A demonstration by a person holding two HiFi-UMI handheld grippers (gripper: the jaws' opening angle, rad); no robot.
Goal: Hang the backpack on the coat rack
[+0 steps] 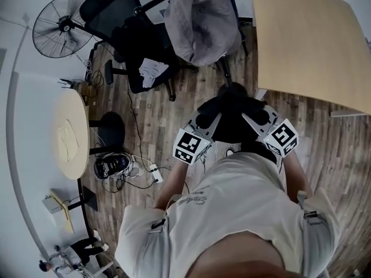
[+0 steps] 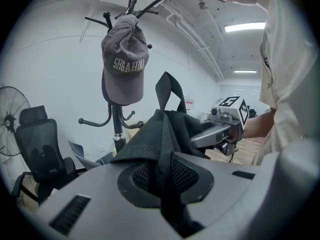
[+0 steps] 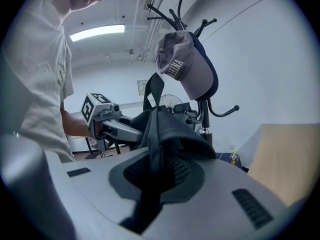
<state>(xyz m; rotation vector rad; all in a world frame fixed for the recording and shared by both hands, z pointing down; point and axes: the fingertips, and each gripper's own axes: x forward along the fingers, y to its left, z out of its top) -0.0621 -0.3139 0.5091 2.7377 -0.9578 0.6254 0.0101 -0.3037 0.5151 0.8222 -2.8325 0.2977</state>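
Observation:
The black backpack (image 1: 233,116) hangs between both grippers in front of the person. My left gripper (image 1: 205,122) is shut on its fabric (image 2: 162,134), and my right gripper (image 1: 261,118) is shut on the other side (image 3: 162,134). The top loop (image 2: 167,90) of the backpack stands upright above the jaws. The coat rack (image 2: 118,130) stands just ahead, its upper hooks carrying a grey cap (image 2: 123,64). In the right gripper view, the rack's pole (image 3: 204,115) and the cap (image 3: 186,64) are close behind the backpack. Each gripper shows in the other's view: the right gripper (image 2: 222,129) and the left gripper (image 3: 111,124).
A black office chair (image 1: 131,38) and a standing fan (image 1: 58,30) are left of the rack. A round table (image 1: 72,136) is at the far left and a wooden table (image 1: 313,39) at the upper right. Cables and a power strip (image 1: 154,171) lie on the wood floor.

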